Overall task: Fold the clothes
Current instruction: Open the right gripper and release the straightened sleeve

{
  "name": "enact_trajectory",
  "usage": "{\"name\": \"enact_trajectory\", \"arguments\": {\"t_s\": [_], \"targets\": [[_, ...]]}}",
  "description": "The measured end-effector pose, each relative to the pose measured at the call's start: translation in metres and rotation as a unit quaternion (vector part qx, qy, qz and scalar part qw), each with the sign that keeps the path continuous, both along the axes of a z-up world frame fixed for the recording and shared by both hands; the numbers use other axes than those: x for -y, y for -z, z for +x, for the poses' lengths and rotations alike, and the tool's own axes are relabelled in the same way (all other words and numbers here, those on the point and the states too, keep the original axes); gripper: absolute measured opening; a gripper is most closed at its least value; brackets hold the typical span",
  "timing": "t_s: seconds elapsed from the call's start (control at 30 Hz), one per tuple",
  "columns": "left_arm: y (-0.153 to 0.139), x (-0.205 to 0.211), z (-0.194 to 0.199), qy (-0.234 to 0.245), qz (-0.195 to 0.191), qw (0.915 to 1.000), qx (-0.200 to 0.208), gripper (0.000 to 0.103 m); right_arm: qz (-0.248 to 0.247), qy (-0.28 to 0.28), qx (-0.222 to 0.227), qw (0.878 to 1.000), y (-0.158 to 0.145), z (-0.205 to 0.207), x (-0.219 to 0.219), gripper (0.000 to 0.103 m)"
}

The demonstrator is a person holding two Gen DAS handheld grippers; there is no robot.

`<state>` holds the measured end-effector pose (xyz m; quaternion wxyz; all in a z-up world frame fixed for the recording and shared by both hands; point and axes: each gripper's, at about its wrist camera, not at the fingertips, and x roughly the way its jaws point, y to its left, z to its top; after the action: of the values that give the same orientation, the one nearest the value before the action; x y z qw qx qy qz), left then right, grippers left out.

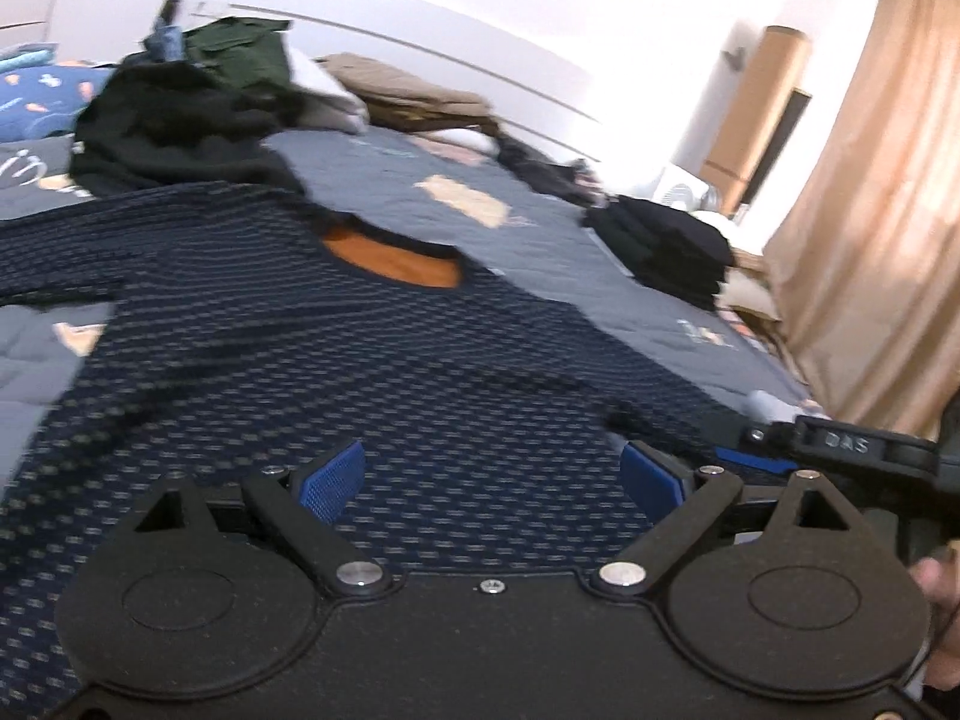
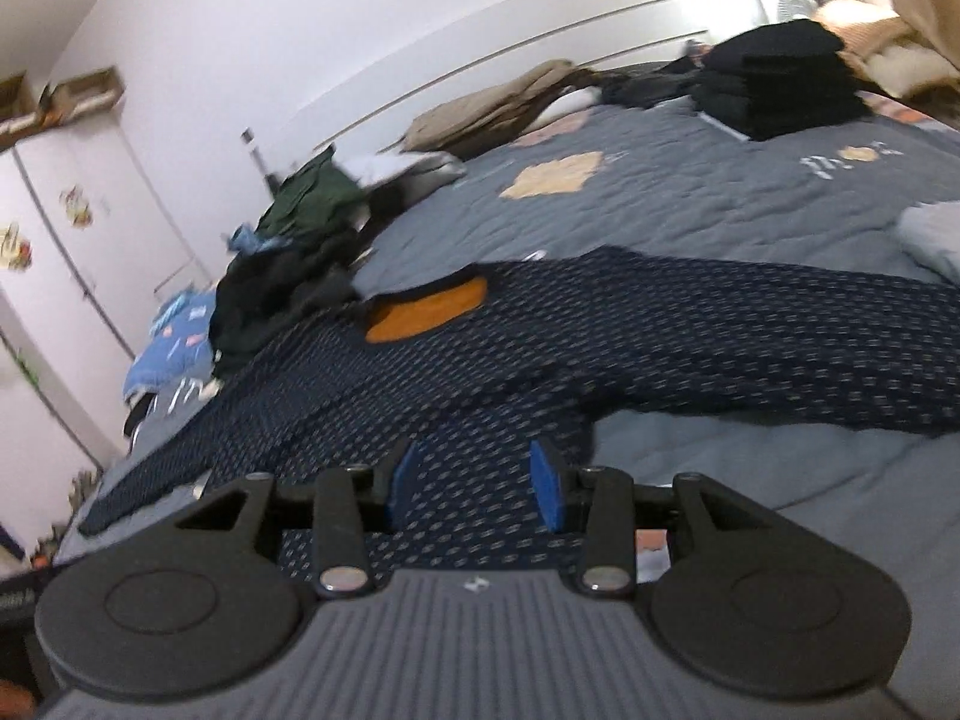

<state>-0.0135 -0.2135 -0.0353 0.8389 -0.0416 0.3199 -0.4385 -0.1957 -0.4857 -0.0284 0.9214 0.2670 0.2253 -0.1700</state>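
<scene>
Left gripper (image 1: 492, 480): jaws spread wide, blue pads well apart, nothing clamped between them. Beneath and ahead of the jaws lies the dark navy patterned sweater (image 1: 336, 354), spread flat on the bed (image 1: 540, 222). Its orange-lined neck opening (image 1: 393, 261) sits straight ahead of the jaws, well beyond them. To the right of these jaws the tip of the right gripper (image 1: 840, 444) enters the view, beside the sweater's edge.

Right gripper (image 2: 477, 483): jaws partly parted, a clear gap between the blue pads, no cloth pinched. The sweater (image 2: 540, 348) lies below and ahead of the jaws; one sleeve (image 2: 810, 348) runs out to the right of them across the grey quilt. The neck opening (image 2: 429, 312) lies ahead and slightly left.

Other items on the bed: a loose heap of dark and green clothes (image 2: 288, 264) ahead and to the left of the right jaws, touching the sweater's far shoulder; a folded stack of black garments (image 2: 780, 84) far ahead to the right; a tan garment (image 2: 498, 108) by the headboard. Both views are blurred; fine detail cannot be confirmed.
</scene>
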Motion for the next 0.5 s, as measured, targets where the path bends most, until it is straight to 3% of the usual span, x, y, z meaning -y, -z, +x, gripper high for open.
{"name": "enact_trajectory", "arguments": {"t_s": [0.2,0.5], "targets": [[-0.002,-0.023,0.012,-0.036,0.021,0.999,0.014,0.092,-0.026,-0.021,-0.015,0.999,-0.011,0.022,-0.033,0.042],[-0.01,-0.053,0.018,-0.065,0.024,0.9972,0.028,0.092,-0.111,-0.016,-0.028,0.993,-0.022,0.043,-0.075,0.075]]}}
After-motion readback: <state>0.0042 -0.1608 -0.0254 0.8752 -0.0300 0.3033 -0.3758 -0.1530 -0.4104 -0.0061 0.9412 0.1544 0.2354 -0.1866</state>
